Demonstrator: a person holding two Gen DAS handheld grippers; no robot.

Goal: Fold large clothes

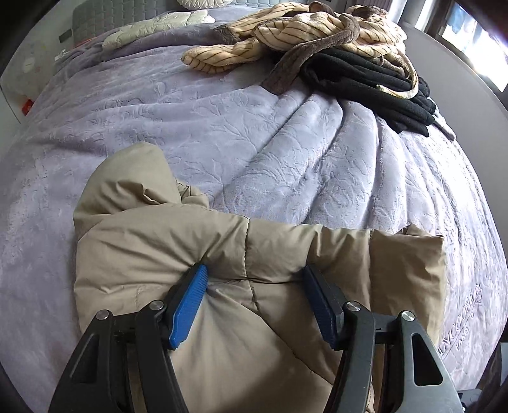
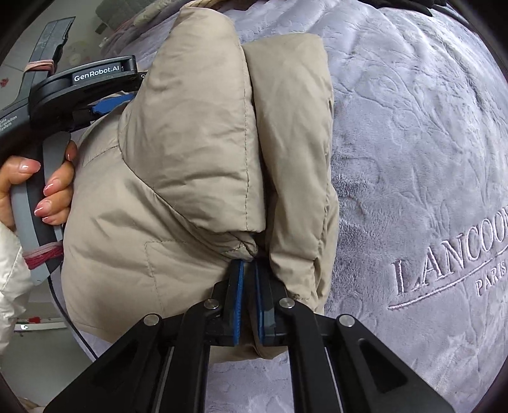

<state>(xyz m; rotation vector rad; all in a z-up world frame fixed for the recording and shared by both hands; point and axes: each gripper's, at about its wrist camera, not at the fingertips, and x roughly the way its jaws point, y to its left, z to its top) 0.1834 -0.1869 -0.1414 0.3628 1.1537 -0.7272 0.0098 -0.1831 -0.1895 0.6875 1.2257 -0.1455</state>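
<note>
A beige puffer jacket (image 1: 165,241) lies bunched and partly folded on the lilac bedspread (image 1: 222,127). My left gripper (image 1: 254,273) is open, its blue pads pressed against the padded cloth that bulges between them. In the right wrist view the jacket (image 2: 190,143) fills the middle, with a folded part lying on top. My right gripper (image 2: 248,265) is shut on a fold of the jacket at its near edge. The left gripper (image 2: 108,104) shows at the jacket's far left side, held by a hand (image 2: 47,190).
A heap of clothes lies at the far right of the bed: a cream striped fleece garment (image 1: 301,35) over black clothes (image 1: 374,82). A pale quilted item (image 1: 152,28) lies at the far left. The bedspread (image 2: 412,143) bears embroidered lettering (image 2: 451,263).
</note>
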